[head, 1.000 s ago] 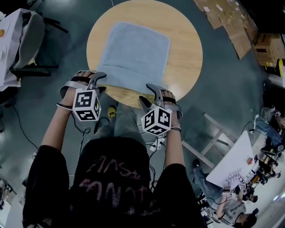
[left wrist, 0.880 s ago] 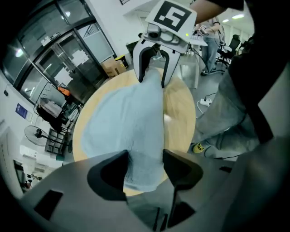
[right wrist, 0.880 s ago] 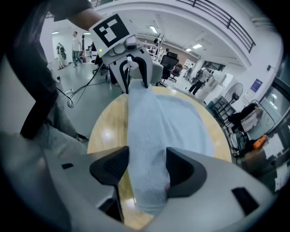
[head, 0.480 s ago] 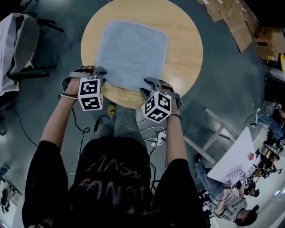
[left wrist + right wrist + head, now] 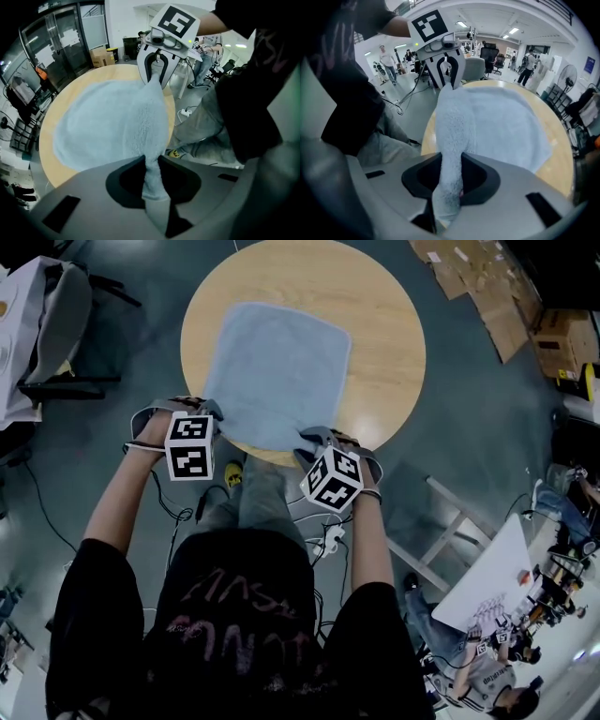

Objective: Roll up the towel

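So, step: near edge pinched, roll not begun
towel (image 5: 277,371): flat on round table (image 5: 389,352), near edge at the person's side
left gripper (image 5: 151,176): jaws just closed, clamped on near-left corner
right gripper (image 5: 449,180): jaws just closed, clamped on near-right corner
key relation: towel stretches away from both grippers; the held edge runs left-right, so the roll likely goes forward, hands level

Light blue towel (image 5: 277,371), near edge pinched
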Demonstrator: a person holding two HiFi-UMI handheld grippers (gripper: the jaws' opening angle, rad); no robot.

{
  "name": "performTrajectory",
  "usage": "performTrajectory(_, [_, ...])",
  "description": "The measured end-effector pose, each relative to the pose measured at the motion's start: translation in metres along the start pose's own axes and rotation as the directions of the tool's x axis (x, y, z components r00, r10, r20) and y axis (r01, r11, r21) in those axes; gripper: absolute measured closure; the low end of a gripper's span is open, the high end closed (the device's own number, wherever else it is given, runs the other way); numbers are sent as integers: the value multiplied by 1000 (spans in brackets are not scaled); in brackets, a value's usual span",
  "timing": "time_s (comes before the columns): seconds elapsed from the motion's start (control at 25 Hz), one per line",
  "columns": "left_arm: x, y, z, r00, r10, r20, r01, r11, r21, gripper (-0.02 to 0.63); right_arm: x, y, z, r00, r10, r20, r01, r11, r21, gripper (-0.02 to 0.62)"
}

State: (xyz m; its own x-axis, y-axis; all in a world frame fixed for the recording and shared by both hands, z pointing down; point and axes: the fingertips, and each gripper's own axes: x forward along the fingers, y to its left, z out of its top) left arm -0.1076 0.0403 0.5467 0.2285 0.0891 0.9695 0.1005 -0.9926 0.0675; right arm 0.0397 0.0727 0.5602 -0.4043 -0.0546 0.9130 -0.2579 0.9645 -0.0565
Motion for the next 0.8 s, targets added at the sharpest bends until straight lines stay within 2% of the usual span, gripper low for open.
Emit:
performTrajectory(0.08, [0, -17, -2, 999, -45, 13, 45, 999, -21, 526, -1, 20, -1, 998, 63, 1, -63, 998, 10, 497])
performTrajectory(0.2, [-2, -24, 0, 998, -57, 26, 58, 998, -38, 525, -4, 28, -3, 996, 84, 13, -84, 996, 25, 497])
performTrajectory(0.32, [-9, -10, 2, 999, -35, 39, 37, 998, -51, 520, -10, 10, 0, 999, 38, 31, -39, 999, 14, 487])
performTrajectory(0.48, [-21, 28, 7, 996, 48, 81, -40, 995, -94, 509, -18, -29, 6, 997, -46, 60, 45, 999, 15, 459])
performTrajectory(0.8, [-19, 84, 8, 984, 161, 72, -153, 982, -112, 479, -18, -82, 13, 987, -134, 88, 133, 991, 18, 399])
